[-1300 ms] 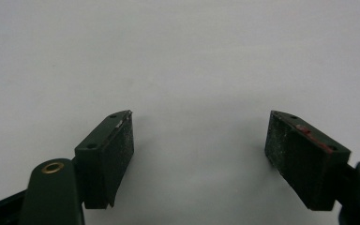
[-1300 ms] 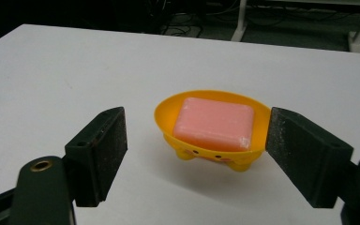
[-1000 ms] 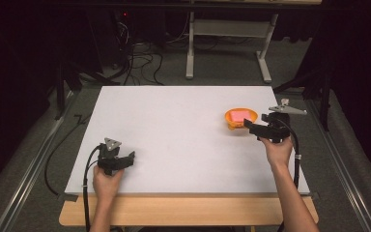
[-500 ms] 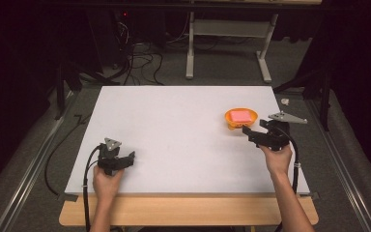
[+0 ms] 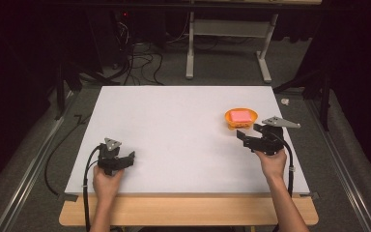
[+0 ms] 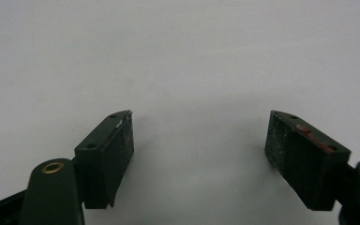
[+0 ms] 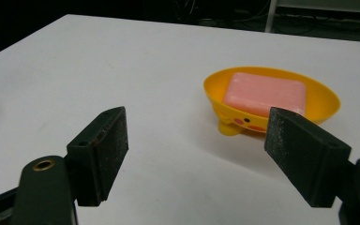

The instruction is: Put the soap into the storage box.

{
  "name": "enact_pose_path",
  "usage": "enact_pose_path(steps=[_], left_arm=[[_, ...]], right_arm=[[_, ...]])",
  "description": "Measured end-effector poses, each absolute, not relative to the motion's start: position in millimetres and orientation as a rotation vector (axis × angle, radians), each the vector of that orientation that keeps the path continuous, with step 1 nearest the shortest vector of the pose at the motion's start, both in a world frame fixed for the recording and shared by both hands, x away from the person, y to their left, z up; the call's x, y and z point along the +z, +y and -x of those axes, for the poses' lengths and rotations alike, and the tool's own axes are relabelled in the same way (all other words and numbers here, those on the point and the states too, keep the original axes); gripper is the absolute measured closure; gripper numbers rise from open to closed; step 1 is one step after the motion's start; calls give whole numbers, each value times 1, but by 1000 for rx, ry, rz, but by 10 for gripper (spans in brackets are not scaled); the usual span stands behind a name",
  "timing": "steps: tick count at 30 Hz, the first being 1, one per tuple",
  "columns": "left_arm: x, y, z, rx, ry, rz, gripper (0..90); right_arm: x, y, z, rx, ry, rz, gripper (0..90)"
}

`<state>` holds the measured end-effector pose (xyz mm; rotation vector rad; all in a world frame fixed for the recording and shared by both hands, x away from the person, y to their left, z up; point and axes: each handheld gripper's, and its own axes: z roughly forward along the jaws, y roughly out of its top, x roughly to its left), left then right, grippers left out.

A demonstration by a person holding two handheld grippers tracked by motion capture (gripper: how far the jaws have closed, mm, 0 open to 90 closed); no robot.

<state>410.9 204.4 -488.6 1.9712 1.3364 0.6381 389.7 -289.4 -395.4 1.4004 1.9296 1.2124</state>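
Right claw: jaws spread wide, nothing between them. Held low over the right side of the white tabletop, pointing left and slightly away from the person. Grey three-cornered plate on top, black cable trailing back along the right hand.

In the right gripper view the same claw has both black pads apart with bare tabletop showing in the gap. Just ahead, toward the right jaw: a yellow-orange dish, small and oval, standing on short feet, with red and dark dots on its near wall. Pink soap bar lies flat inside it. The right jaw's tip overlaps the dish's near rim in this view; whether they touch, cannot tell. From the high view the dish sits just beyond the claw, a little to its left, near the tabletop's right edge, soap bar in it.

Left claw: resting low at the near left of the tabletop, held in the left hand, well apart from the dish. In the left gripper view its jaws are also spread, empty, plain white surface between and beyond them.

Floor beyond the tabletop: dark carpet, cables, metal stand legs.
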Motion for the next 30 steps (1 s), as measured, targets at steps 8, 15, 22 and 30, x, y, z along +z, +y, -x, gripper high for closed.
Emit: enact_pose_path(steps=[8,15,22,30], left_arm=[[-489,204,-411,640,1337,-1970,242],[-489,204,-411,639,1337,-1969,242],[-489,204,-411,639,1336,-1971,242],[-489,204,-411,640,1337,-1969,242]], right_arm=[[-404,-282,-389,1207,1965,-1382,230],[-411,-278,-387,1210,1983,-1385,233],[-417,-272,-388,1200,2007,-1377,239],[-429,-264,-390,1170,2039,-1378,247]])
